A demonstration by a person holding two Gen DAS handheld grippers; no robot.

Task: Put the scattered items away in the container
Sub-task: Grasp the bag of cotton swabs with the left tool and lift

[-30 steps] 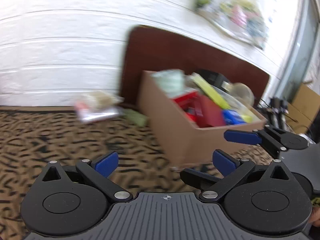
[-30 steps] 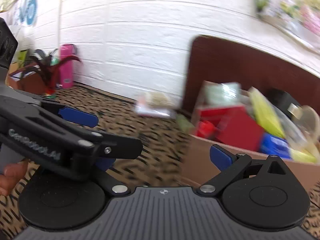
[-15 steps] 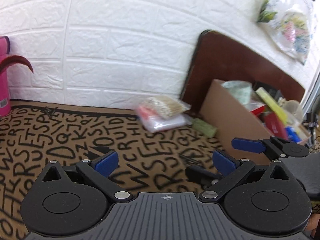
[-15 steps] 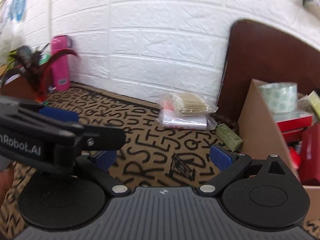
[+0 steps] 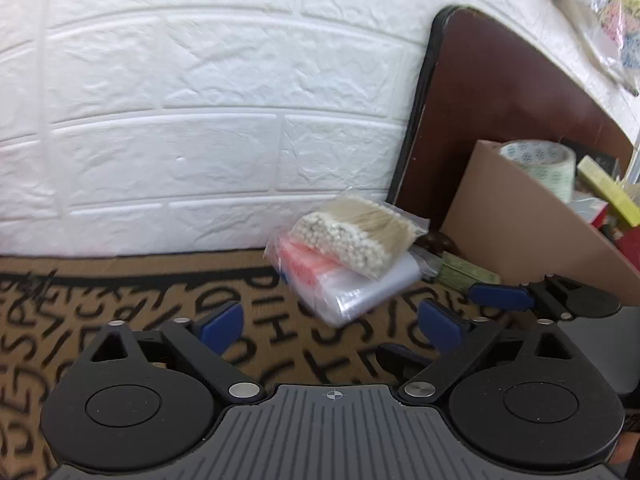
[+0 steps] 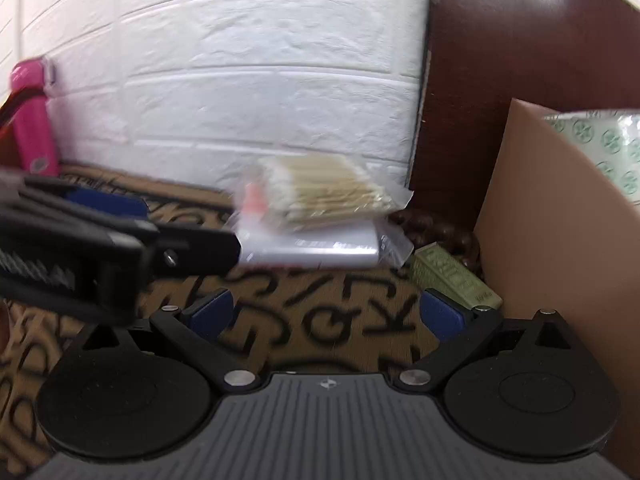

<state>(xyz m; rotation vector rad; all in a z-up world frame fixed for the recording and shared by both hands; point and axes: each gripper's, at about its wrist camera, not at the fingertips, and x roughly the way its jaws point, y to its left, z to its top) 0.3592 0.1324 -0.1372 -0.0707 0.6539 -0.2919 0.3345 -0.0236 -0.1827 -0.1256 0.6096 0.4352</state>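
Observation:
A clear bag of cotton swabs (image 5: 354, 236) lies on a stack of clear zip bags (image 5: 352, 286) on the letter-patterned mat, by the white brick wall. It also shows in the right wrist view (image 6: 324, 192). A small green box (image 5: 466, 274) (image 6: 456, 276) lies between the bags and the cardboard box (image 5: 516, 224) (image 6: 560, 216), which holds a tape roll (image 5: 540, 166) and several other items. My left gripper (image 5: 330, 324) is open and empty just short of the bags. My right gripper (image 6: 326, 314) is open and empty, near the bags and green box.
A dark brown board (image 5: 500, 92) leans on the wall behind the cardboard box. A pink bottle (image 6: 30, 120) stands at the far left. A dark beaded thing (image 6: 440, 232) lies behind the green box. The other gripper (image 6: 112, 240) crosses the right wrist view at left.
Both grippers swung left from the cardboard box and moved closer to the bags by the wall. Both stayed open and empty.

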